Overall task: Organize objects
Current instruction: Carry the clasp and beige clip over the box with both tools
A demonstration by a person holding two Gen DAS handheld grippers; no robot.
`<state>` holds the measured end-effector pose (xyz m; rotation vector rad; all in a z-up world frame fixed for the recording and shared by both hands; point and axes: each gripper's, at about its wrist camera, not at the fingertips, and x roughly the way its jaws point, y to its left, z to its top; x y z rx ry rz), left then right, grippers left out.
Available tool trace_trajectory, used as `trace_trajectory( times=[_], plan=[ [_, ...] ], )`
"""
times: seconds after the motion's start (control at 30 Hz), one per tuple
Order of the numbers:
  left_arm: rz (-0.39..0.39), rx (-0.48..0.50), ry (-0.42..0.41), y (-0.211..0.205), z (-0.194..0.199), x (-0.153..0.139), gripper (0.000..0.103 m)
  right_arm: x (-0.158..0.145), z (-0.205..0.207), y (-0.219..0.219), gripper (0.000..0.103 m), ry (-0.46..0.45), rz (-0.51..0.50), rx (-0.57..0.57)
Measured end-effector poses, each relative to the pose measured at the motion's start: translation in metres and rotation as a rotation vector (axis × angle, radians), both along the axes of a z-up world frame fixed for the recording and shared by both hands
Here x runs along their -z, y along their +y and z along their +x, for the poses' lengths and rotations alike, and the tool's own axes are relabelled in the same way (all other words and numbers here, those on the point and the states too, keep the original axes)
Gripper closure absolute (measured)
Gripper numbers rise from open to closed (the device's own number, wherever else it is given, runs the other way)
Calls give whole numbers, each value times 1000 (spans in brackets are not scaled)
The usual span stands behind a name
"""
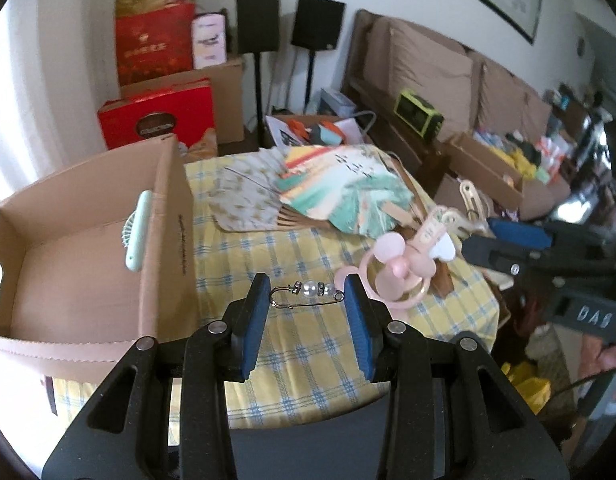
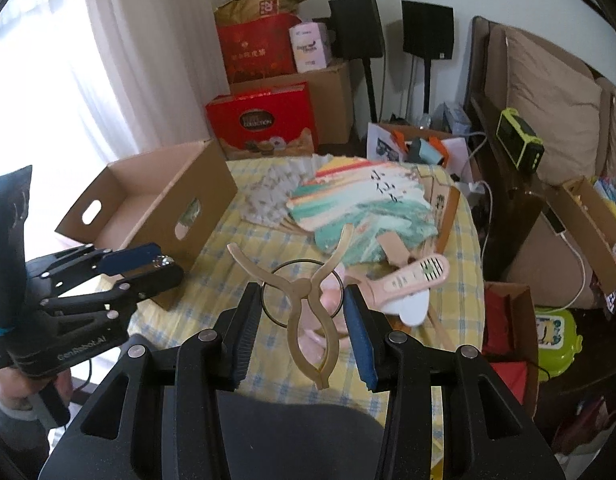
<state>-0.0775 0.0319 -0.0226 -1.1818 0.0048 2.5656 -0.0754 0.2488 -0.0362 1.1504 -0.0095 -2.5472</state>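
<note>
Holding two small items at once, both clear of the table (image 1: 308, 360), with the cardboard box (image 1: 88, 240) as my landmark.

Left gripper (image 1: 307, 294): jaws narrow, pinching a beaded safety pin (image 1: 307, 294) end to end between the blue pads (image 1: 254, 320). It hangs just right of the box's near corner, not yet over the opening. Right gripper (image 2: 303, 300): jaws a bit wider, clamped across the wire ring of a beige clip (image 2: 308, 312), well right of the box, above the pink handheld fan (image 2: 408, 280).

Risks as I judge them:
- Pin is gripped only by its tips. Any twist or bump on the box wall and it pivots out, drops on the checked cloth or down the gap beside the box. The clasp could also spring open under the squeeze.
- Clip hangs tilted from the ring, legs dangling loose. A fast swing toward the box lets it rotate and slip, or the splayed arms snag the paper fans (image 2: 368, 208) lying right of the box.
- Both grippers head for the same opening; they sit close, so a collision at the box rim is plausible. Go one at a time.
- Mint mini fan (image 1: 138, 236) leans inside the box against the right wall; dropping onto it may tip it over.
- Box is light; knocking the rim shoves it toward the table edge.
</note>
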Motion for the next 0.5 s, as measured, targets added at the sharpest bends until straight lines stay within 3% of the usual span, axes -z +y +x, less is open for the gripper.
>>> trace_trajectory(
  times=[0.5],
  plan=[
    [30,-92,48,-39,6,-24,68,-15,-5,-43,61,47,0,-33]
  ],
)
